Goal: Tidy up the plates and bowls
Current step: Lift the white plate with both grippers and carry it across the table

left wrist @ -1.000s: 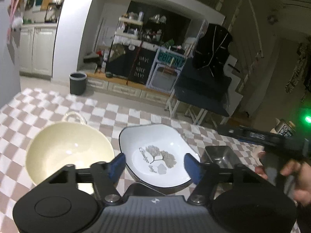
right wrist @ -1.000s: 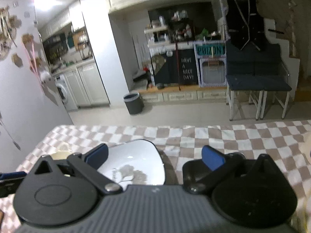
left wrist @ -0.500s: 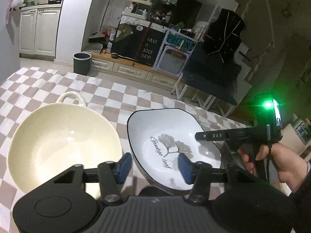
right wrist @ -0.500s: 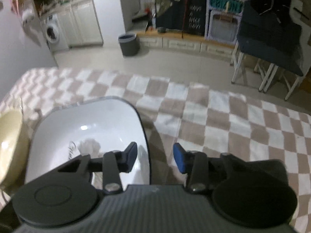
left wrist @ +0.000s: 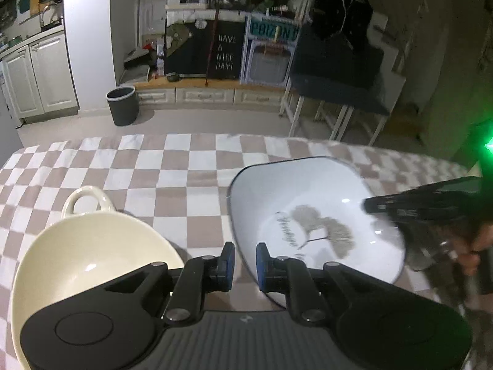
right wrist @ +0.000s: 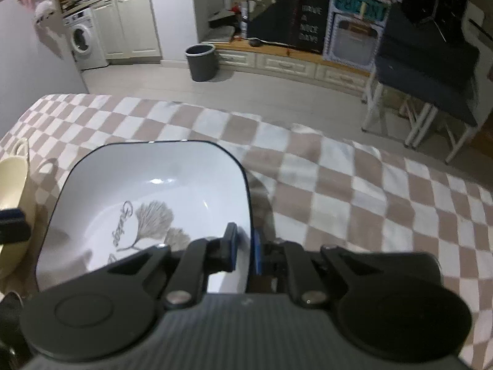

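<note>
A white square plate [left wrist: 311, 215] with a dark rim and a ginkgo leaf print sits on the checkered tablecloth [left wrist: 185, 166]. My left gripper [left wrist: 245, 262] is shut on its near left rim. My right gripper [right wrist: 244, 246] is shut on the plate's [right wrist: 148, 203] right rim; it also shows at the right of the left wrist view [left wrist: 425, 212]. A cream bowl [left wrist: 89, 252] with a loop handle stands left of the plate, and its edge shows in the right wrist view [right wrist: 10, 185].
The table's far edge [left wrist: 215, 135] drops to a tiled floor with a grey bin [left wrist: 122, 104]. Dark chairs [right wrist: 431, 71] stand beyond the table at the right. A dark object [right wrist: 9, 305] lies at the near left corner.
Both grippers have closed from wide open onto opposite rims of the white plate. The right gripper has moved in low over the plate's right edge.
</note>
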The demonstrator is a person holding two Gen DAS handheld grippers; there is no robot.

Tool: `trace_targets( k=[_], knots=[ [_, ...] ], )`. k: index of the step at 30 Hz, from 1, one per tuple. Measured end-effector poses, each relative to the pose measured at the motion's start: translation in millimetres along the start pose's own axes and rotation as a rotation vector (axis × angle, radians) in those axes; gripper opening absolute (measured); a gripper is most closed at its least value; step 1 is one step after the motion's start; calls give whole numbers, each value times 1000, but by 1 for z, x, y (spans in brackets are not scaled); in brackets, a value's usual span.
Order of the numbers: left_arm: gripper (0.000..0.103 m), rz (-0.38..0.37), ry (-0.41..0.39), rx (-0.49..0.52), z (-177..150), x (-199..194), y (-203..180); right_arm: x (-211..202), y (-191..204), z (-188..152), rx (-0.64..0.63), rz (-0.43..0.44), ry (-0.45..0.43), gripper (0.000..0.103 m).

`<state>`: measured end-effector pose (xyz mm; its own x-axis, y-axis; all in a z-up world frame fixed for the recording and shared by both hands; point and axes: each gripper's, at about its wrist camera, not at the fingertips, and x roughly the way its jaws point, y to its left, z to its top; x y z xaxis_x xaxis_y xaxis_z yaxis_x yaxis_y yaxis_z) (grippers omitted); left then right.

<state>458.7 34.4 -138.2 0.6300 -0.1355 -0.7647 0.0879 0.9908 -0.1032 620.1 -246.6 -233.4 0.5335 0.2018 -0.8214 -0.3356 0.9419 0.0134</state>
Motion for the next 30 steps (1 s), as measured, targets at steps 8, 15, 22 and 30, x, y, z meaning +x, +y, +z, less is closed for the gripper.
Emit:
trace_targets(
  k=[8, 15, 22, 30],
  knots=[
    [20, 17, 133, 12, 23, 42, 4, 1, -11, -4, 34, 10, 10, 12],
    [16, -9, 157, -31, 25, 58, 6, 8, -19, 2, 22, 37, 17, 14],
    [14, -43, 124, -103, 21, 61, 9, 16, -4, -3, -37, -12, -17, 23],
    [14, -65, -54, -138, 12, 28, 16, -12, -12, -13, 22, 88, -64, 19]
  ],
)
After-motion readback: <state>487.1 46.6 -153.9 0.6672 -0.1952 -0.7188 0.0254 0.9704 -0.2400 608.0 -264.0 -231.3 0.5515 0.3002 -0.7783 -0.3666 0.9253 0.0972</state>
